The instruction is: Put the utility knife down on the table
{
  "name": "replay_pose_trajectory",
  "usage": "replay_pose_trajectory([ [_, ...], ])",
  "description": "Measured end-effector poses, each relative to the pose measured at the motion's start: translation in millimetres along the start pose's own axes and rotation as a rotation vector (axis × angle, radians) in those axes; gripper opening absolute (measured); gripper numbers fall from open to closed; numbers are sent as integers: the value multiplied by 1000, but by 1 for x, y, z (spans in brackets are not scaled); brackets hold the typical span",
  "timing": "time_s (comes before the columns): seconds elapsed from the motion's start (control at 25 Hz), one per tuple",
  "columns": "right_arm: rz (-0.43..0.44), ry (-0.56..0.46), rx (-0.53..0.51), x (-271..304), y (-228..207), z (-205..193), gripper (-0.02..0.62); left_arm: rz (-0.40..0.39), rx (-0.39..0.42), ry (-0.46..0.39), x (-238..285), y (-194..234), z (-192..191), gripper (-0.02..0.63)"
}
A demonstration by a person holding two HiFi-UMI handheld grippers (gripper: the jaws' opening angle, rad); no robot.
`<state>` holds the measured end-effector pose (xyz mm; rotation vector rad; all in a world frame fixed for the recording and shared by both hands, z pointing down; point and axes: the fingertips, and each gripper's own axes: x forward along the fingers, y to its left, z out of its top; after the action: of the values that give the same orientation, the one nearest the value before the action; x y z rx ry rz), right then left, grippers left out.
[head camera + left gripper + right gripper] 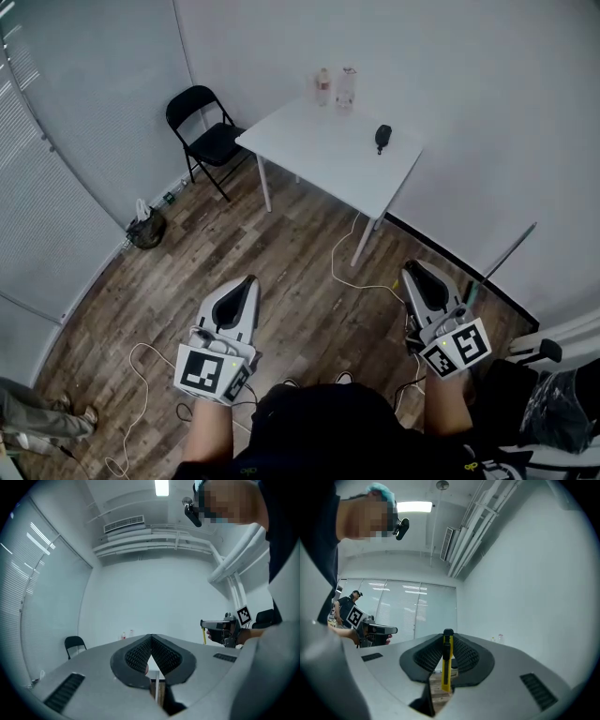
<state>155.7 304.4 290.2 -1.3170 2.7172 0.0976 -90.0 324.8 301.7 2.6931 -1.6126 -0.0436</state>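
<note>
A yellow utility knife (447, 663) stands upright between the ribbed pads of my right gripper (447, 634), which is shut on it. In the left gripper view the knife (205, 637) shows as a thin yellow strip hanging below the right gripper (204, 623). My left gripper (151, 638) is shut with nothing between its pads. In the head view both grippers are held low over the wooden floor, the left (247, 281) and the right (411, 270) side by side, well short of the white table (309, 141).
On the table stand two bottles (323, 86) (346, 87) and a small dark object (382, 137). A black folding chair (208, 131) stands left of it. A cable (347, 267) runs across the floor, a bag (145, 228) lies by the blinds, and another person (347, 604) stands there.
</note>
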Motion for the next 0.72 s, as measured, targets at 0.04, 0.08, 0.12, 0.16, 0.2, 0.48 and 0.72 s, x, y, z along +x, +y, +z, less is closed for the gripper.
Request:
replay_pose_trajectory([
  [0.04, 0, 2, 2, 4, 6, -2, 77, 0, -2, 2, -5, 6, -2, 20],
  [0.08, -1, 3, 3, 9, 12, -5, 77, -1, -5, 3, -10, 13, -4, 18],
  [0.12, -1, 5, 3, 14, 20, -9, 77, -2, -10, 5, -15, 21, -7, 18],
  [0.16, 0, 10, 4, 19, 27, -12, 77, -2, -15, 8, -19, 29, -11, 18],
  [0.2, 1, 15, 6, 24, 35, -17, 77, -1, -21, 11, -23, 37, -15, 18],
  [0.48, 14, 60, 13, 57, 61, -40, 77, -14, -47, 35, -29, 75, -32, 18],
  [0.72, 9, 63, -9, 96, 42, -53, 77, -20, -48, 42, 6, 105, -43, 18],
])
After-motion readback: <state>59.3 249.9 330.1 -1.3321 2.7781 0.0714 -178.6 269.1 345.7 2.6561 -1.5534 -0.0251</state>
